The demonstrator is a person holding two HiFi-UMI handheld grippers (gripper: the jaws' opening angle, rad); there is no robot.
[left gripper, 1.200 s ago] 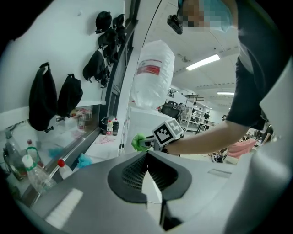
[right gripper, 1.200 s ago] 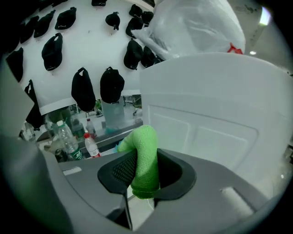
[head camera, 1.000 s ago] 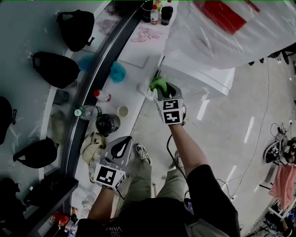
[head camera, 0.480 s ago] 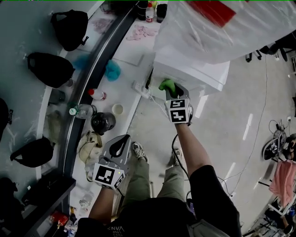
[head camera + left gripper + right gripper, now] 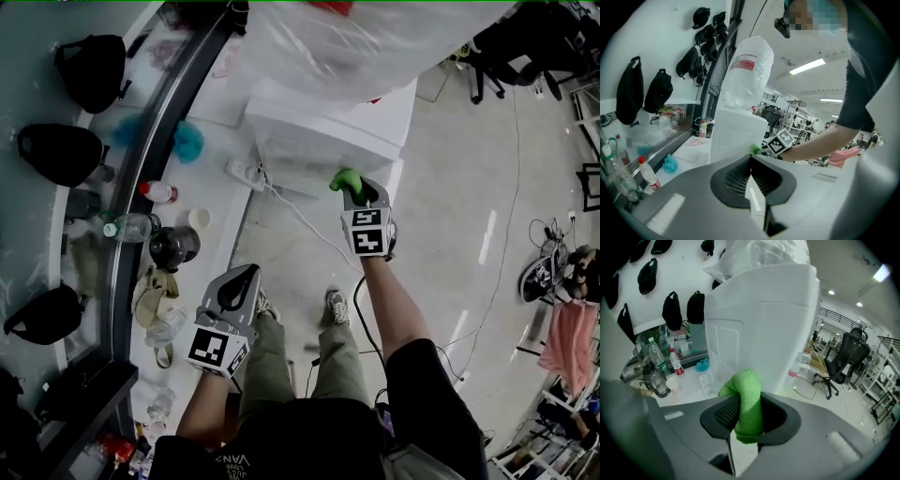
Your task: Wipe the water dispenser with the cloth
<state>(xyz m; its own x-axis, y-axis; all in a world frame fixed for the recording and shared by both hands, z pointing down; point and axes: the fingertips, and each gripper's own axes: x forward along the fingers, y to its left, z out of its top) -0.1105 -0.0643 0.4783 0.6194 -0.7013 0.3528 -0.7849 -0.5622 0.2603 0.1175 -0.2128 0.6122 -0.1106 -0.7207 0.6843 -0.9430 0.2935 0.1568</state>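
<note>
Inside the right tool sits the cloth, just beside the water dispenser.

Open-plan office or lab floor, swivel chair at 3 o'clock, ceiling strip lights, pale polished floor, black bags hung on white wall at 9 o'clock, bottles on long surface, water dispenser at 12 o'clock.

head: steeply down | gripper views: level, close behind jaws | shared: water dispenser
</note>
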